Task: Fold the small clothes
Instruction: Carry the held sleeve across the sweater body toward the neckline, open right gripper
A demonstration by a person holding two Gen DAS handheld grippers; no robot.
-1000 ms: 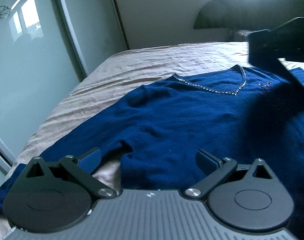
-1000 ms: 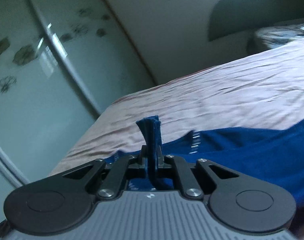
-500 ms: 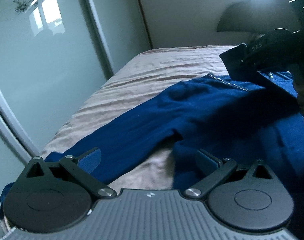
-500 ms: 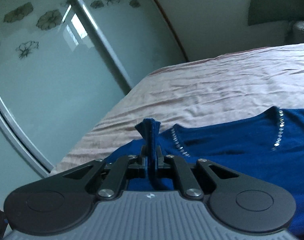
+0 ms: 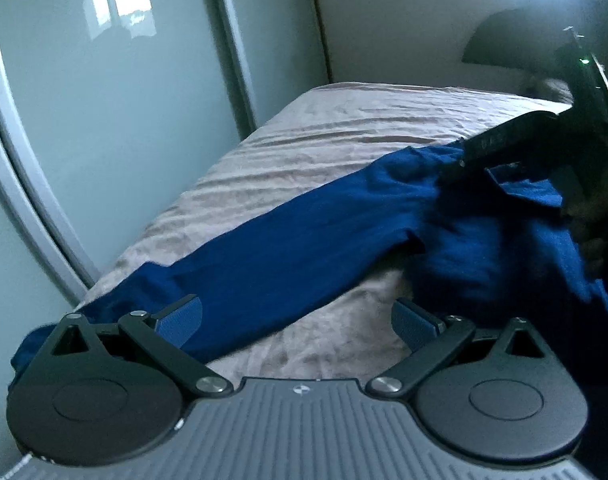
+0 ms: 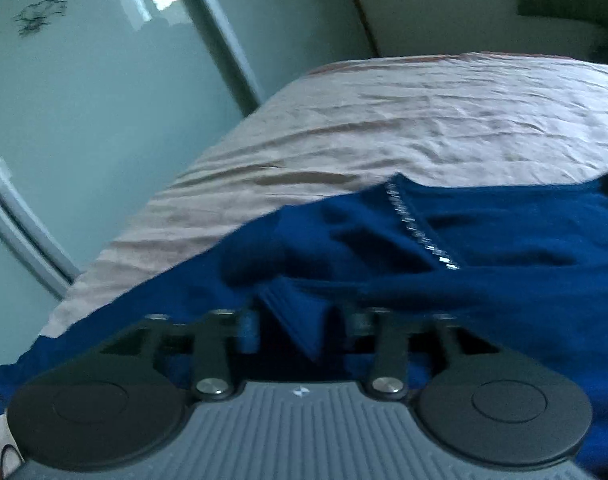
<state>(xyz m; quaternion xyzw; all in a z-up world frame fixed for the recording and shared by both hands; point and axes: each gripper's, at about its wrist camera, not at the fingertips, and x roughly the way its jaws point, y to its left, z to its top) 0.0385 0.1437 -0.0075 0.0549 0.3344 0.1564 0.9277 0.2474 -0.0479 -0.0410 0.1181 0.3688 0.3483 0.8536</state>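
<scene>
1. Blue sweater [image 5: 288, 248] lies spread on the bed [image 5: 343, 128], filling lower centre to right of the left wrist view; its long sleeve [image 5: 232, 276] runs toward lower left.
2. Right claw [image 6: 300, 324] has just been opening; the ribbed cuff [image 6: 292, 312] sits between its jaws, no longer pinched, draped over the sweater body near the beaded V-neckline [image 6: 419, 232].
3. Left claw [image 5: 300, 320] is released and holds nothing; the sleeve passes just beyond its left pad [image 5: 180, 320].
4. Step in hand, as judged: one sleeve folded in across the chest and being let go.
5. Next move likely calls for backing the right claw off without dragging the cuff, then the left claw pinching the other sleeve and carrying it inward.
6. Risk: soft knit may slide or bunch.
</scene>
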